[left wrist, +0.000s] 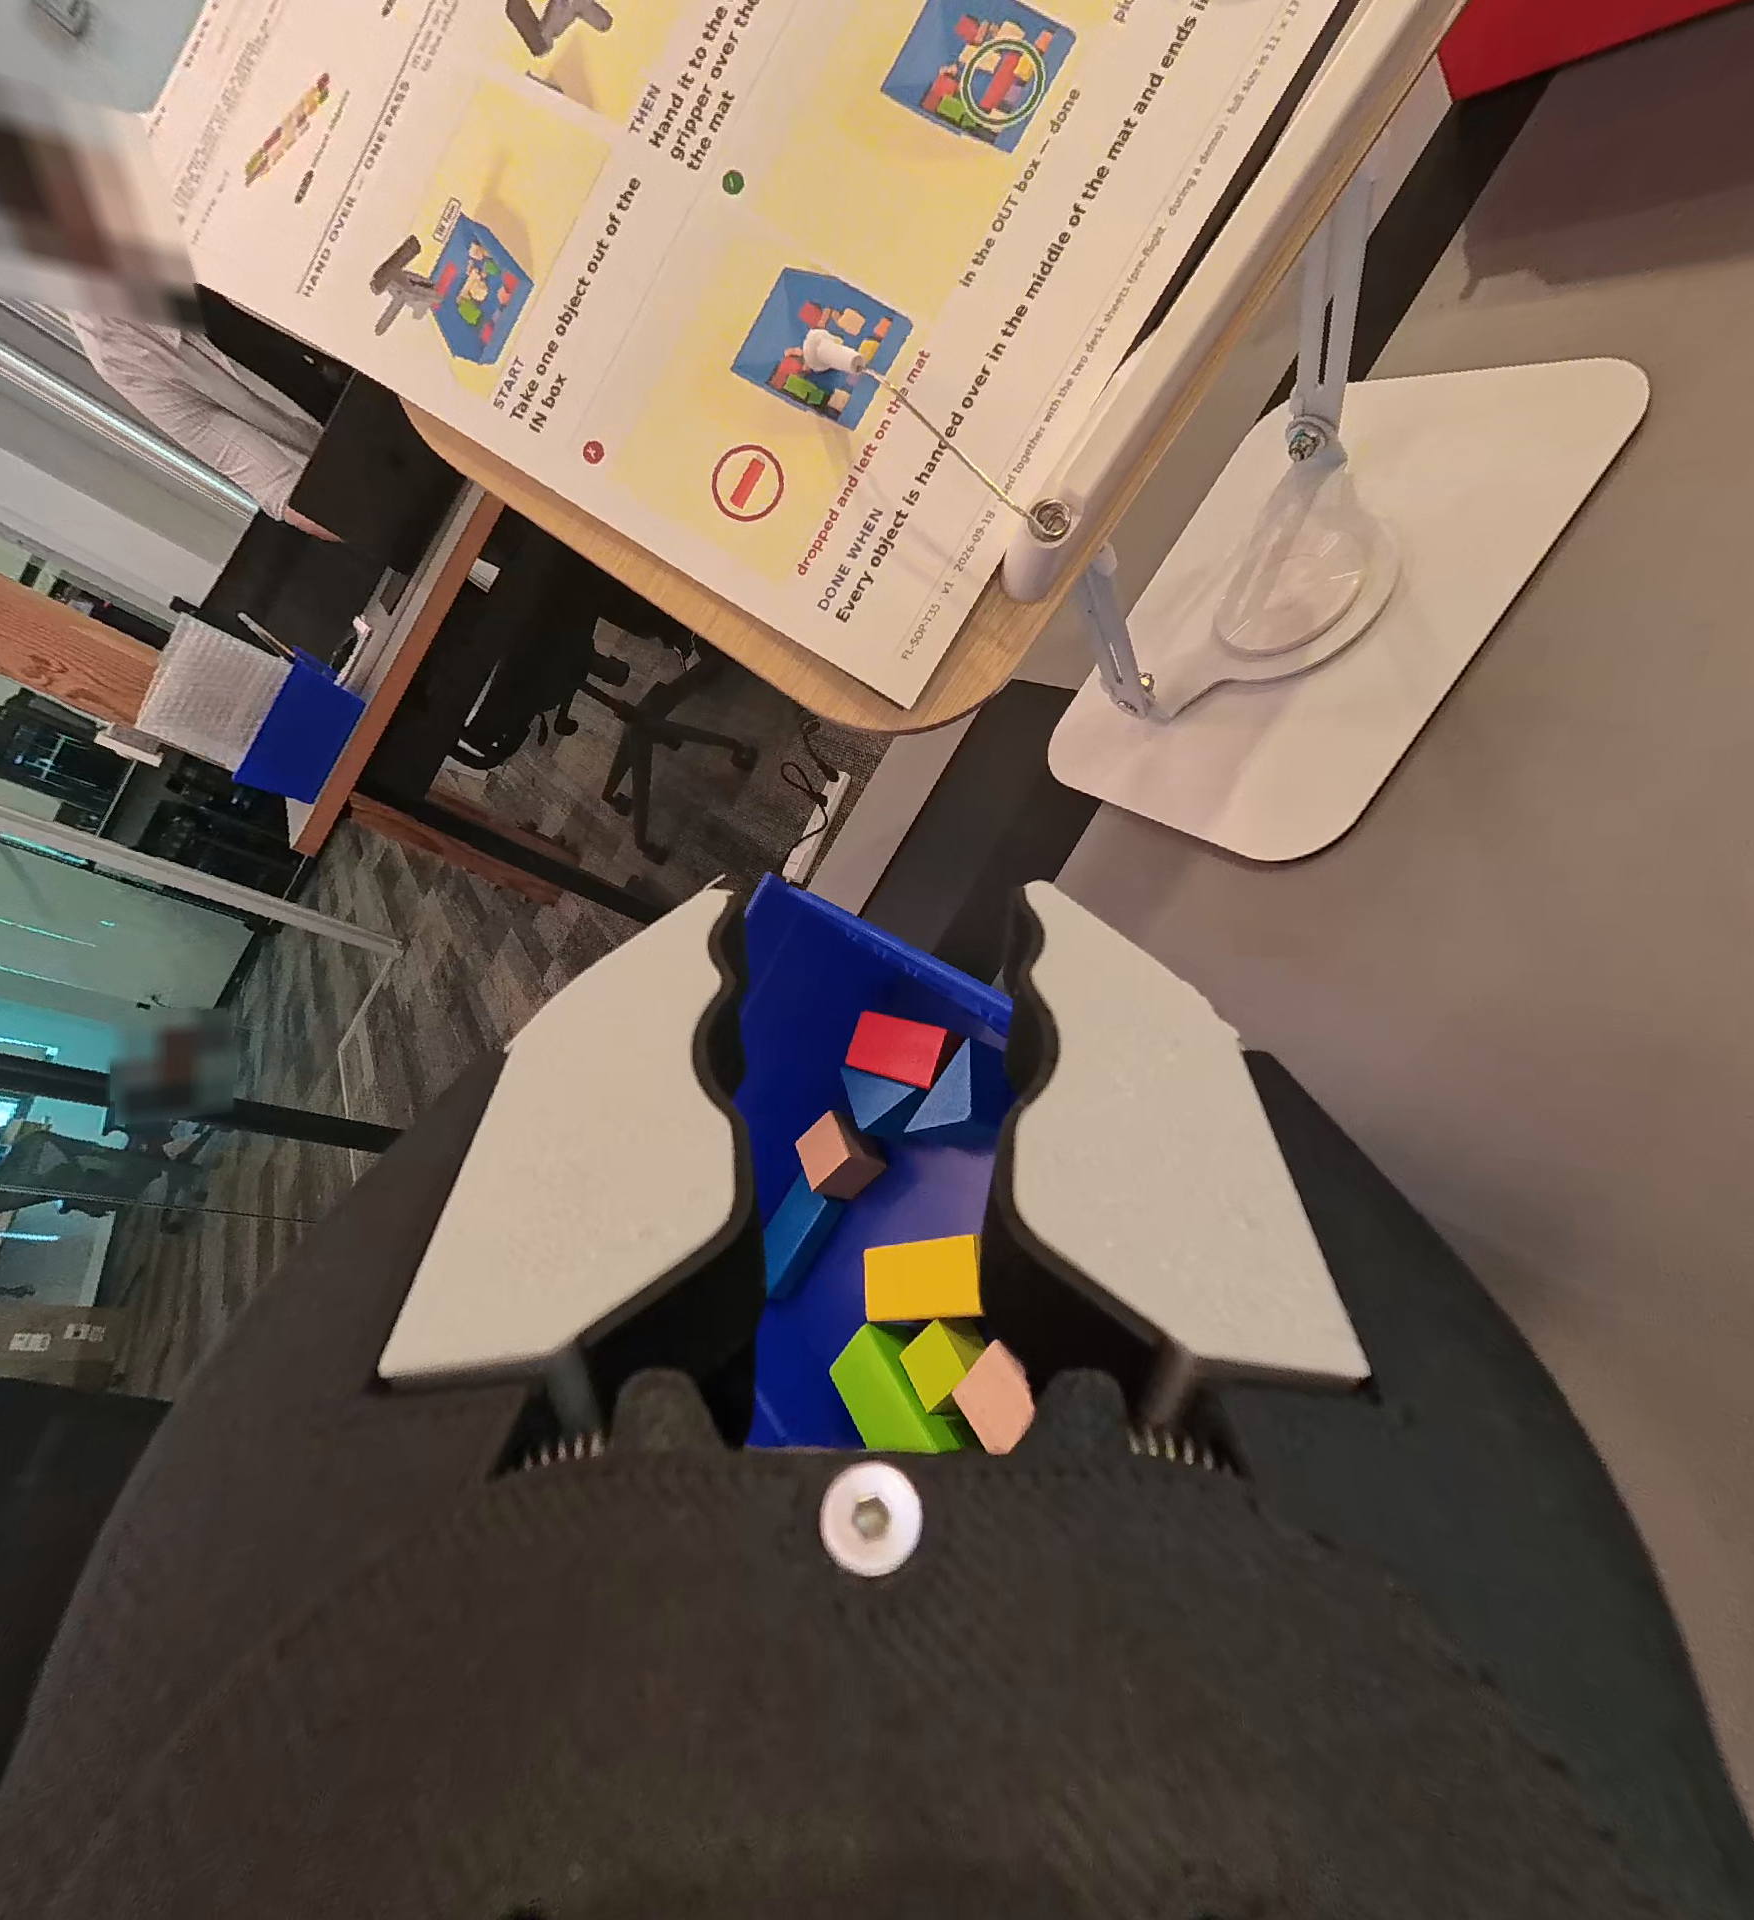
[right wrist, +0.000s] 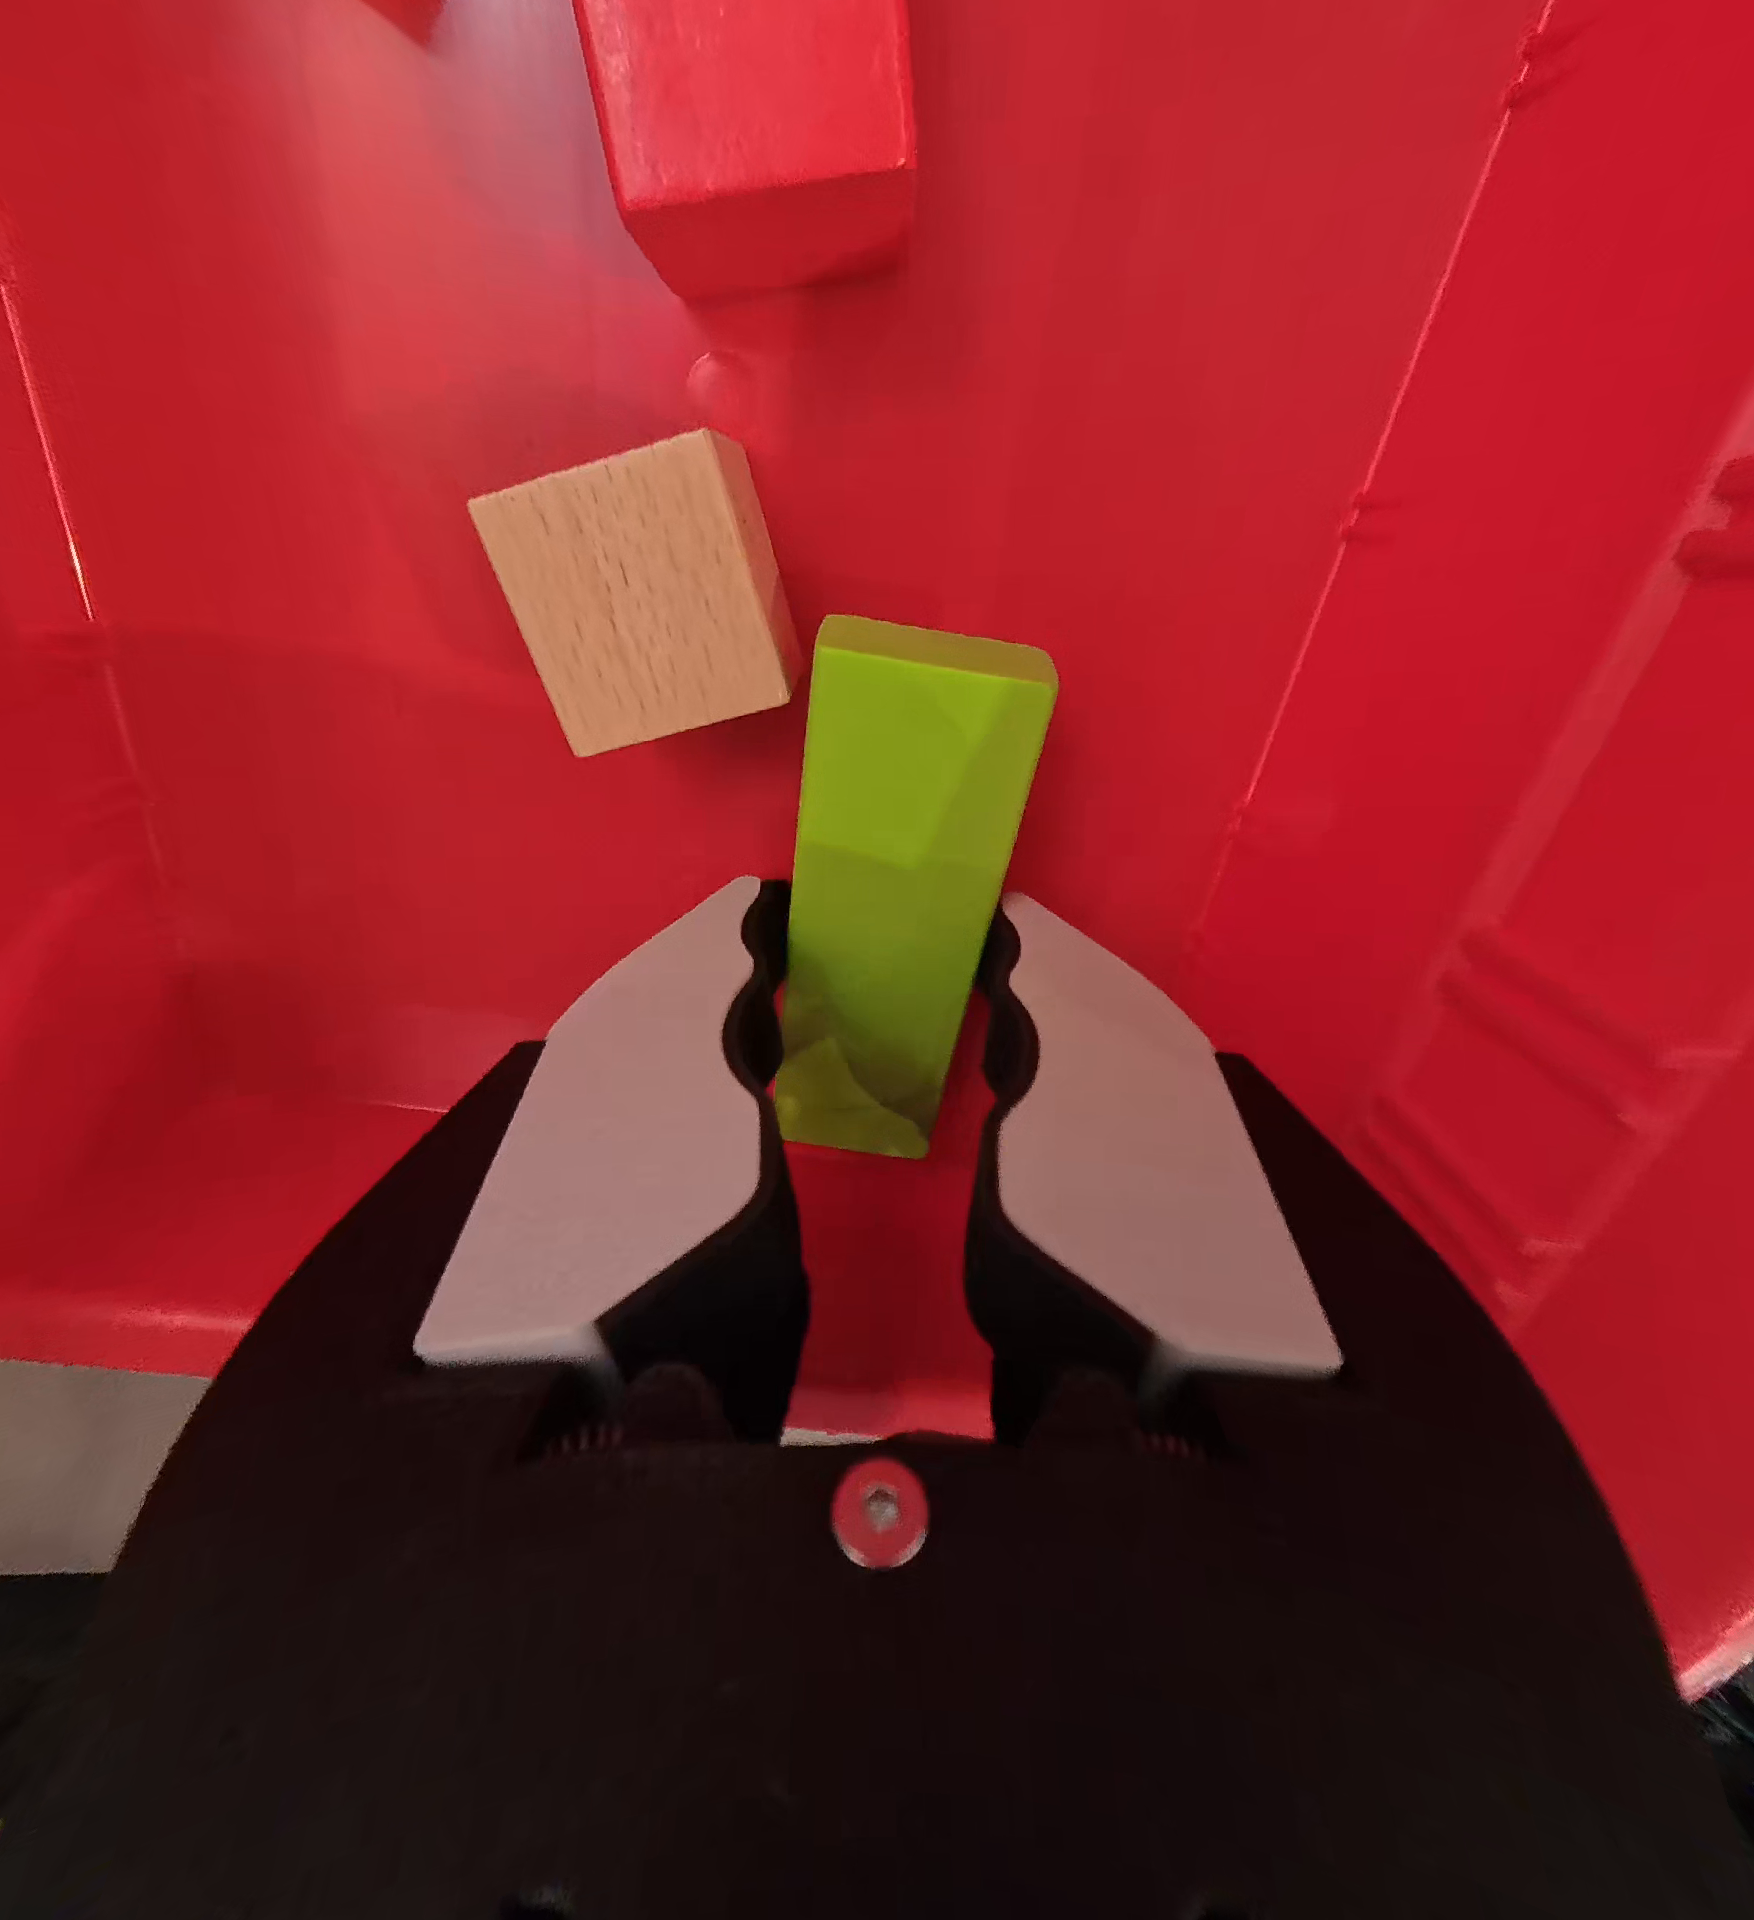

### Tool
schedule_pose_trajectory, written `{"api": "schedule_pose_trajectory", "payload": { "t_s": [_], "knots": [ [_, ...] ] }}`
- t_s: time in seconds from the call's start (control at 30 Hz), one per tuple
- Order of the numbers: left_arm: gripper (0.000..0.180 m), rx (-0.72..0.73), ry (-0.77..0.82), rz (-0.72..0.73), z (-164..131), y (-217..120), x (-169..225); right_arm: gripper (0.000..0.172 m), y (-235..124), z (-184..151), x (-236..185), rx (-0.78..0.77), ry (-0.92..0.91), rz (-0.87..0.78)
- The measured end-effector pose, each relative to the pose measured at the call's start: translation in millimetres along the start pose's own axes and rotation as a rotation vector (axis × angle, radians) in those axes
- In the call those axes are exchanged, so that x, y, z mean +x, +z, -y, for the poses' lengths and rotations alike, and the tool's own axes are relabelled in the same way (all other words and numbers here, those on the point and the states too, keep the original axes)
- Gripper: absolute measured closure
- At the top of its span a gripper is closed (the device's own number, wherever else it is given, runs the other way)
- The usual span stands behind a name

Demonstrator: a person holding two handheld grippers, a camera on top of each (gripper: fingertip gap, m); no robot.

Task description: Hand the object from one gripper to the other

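In the right wrist view my right gripper (right wrist: 881, 894) is shut on a long lime-green block (right wrist: 914, 790). Both pads press its sides near its lower end, and the block sticks out forward past the fingertips. It is inside a red box (right wrist: 1320, 520), just over the floor. A plain wooden block (right wrist: 634, 592) and a red block (right wrist: 748, 125) lie in that box. In the left wrist view my left gripper (left wrist: 875, 904) is open and empty above a blue box (left wrist: 800, 997). That box holds several coloured blocks, among them red (left wrist: 899, 1044), yellow (left wrist: 922, 1276) and green (left wrist: 878, 1382).
A tilted board with a printed instruction sheet (left wrist: 748, 312) stands on a white base plate (left wrist: 1372, 603) on the grey table (left wrist: 1527, 1091). Beyond the table edge there are office chairs, desks and carpet. The red box's walls close in around my right gripper. My right fingertips sit around 65 centimeters from my left ones.
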State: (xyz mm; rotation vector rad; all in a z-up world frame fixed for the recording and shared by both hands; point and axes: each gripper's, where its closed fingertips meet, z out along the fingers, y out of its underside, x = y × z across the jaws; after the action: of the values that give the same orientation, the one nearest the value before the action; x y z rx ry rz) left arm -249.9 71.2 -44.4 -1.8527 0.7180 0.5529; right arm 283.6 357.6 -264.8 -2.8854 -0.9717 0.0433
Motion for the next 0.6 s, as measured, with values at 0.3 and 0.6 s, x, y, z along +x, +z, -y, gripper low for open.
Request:
{"api": "schedule_pose_trajectory", "payload": {
  "t_s": [0.3,0.6],
  "knots": [
    [0.132,-0.006,0.001,-0.007,0.3,0.2,1.3,0.138,0.1,-0.2,0.1,-0.028,-0.02,0.005],
    [0.132,-0.012,0.003,-0.018,0.3,1.3,4.0,0.141,0.2,-0.3,0.7,-0.043,-0.032,0.005]
  ]
}}
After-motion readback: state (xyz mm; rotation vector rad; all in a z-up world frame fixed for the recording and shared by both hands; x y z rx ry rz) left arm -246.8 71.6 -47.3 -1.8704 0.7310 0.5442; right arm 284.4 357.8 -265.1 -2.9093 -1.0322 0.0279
